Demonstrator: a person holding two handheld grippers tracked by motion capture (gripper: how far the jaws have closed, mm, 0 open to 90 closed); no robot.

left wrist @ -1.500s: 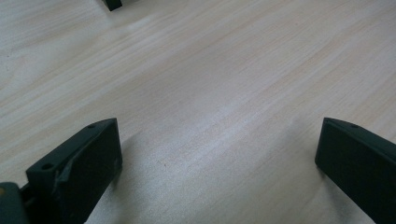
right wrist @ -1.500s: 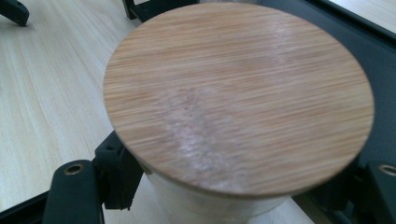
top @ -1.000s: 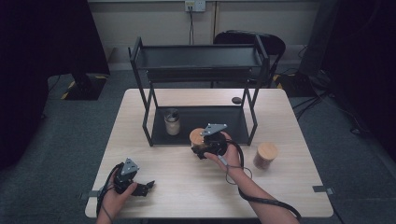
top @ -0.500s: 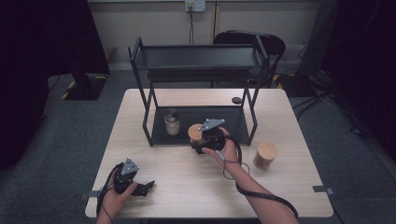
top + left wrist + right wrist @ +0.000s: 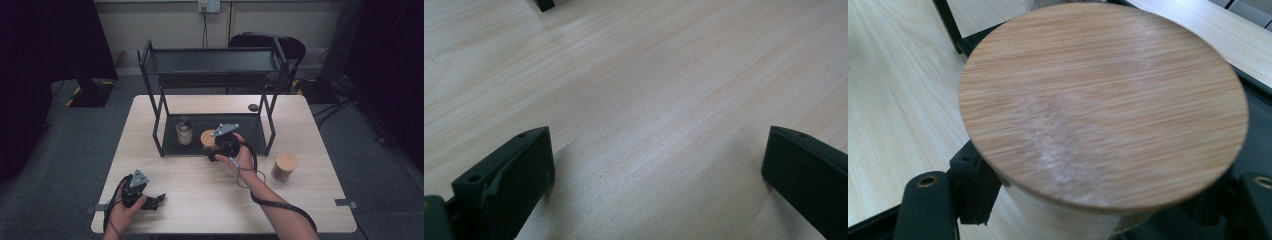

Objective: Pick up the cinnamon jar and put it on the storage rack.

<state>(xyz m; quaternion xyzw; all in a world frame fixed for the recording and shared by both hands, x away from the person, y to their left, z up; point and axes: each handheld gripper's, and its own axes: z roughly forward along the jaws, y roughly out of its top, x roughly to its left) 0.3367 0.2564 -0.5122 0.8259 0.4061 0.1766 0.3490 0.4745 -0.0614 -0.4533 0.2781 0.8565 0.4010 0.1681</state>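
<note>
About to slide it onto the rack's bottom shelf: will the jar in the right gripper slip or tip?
Probably rigid: the jar keeps its round shape in the right gripper. The smooth wall may slip. The wide wooden lid suggests top-heaviness, so it may tip if bumped.

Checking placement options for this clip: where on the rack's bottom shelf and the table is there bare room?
Bottom shelf: free right of the held jar; crowded toward the glass jar. Table: bare between the left gripper and the second wooden-lidded jar.
</note>
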